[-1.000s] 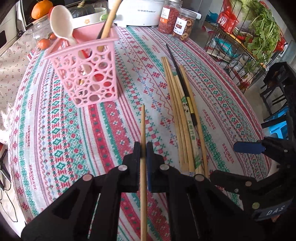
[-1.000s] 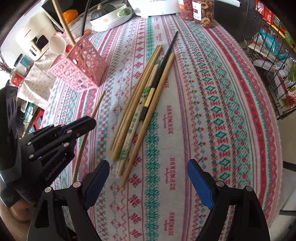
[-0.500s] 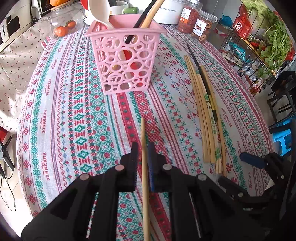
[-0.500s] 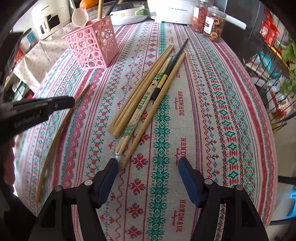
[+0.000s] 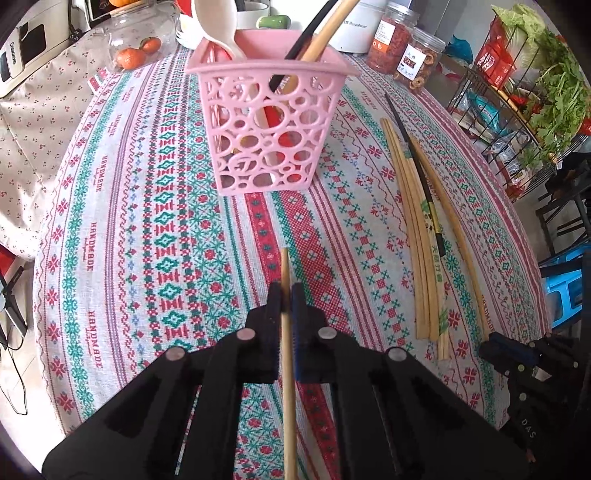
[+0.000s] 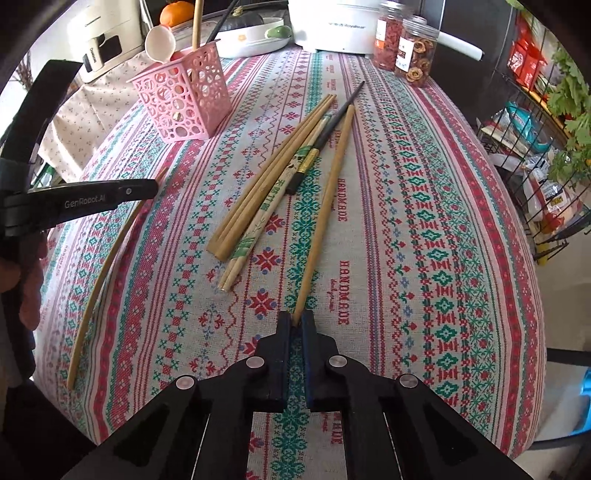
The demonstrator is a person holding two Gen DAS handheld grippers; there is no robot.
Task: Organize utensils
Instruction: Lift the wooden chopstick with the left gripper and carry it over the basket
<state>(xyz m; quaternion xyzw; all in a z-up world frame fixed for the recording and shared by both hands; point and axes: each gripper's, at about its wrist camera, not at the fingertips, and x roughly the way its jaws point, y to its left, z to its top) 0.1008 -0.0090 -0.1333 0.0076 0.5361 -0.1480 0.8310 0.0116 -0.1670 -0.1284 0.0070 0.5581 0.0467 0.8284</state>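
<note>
My left gripper [image 5: 285, 295] is shut on a bamboo chopstick [image 5: 288, 350] and holds it above the cloth, pointing at the pink basket [image 5: 267, 129]. The basket holds a white spoon [image 5: 216, 26] and other utensils. That held chopstick also shows in the right wrist view [image 6: 107, 266]. My right gripper [image 6: 295, 323] is shut on the near end of a single bamboo chopstick [image 6: 325, 206] lying on the cloth. Several more chopsticks [image 6: 269, 184] lie in a bundle just to its left, one of them black [image 6: 325, 133].
The round table has a patterned cloth [image 6: 424, 221]. At the back stand two jars [image 6: 413, 62], a white appliance [image 6: 332, 26] and a white dish [image 6: 255, 37]. Oranges [image 5: 133, 57] lie at the far left. A wire rack with greens [image 5: 535, 92] stands off the right edge.
My right gripper has come down and closed on the end of the lone chopstick. My left gripper has carried its chopstick closer to the pink basket.
</note>
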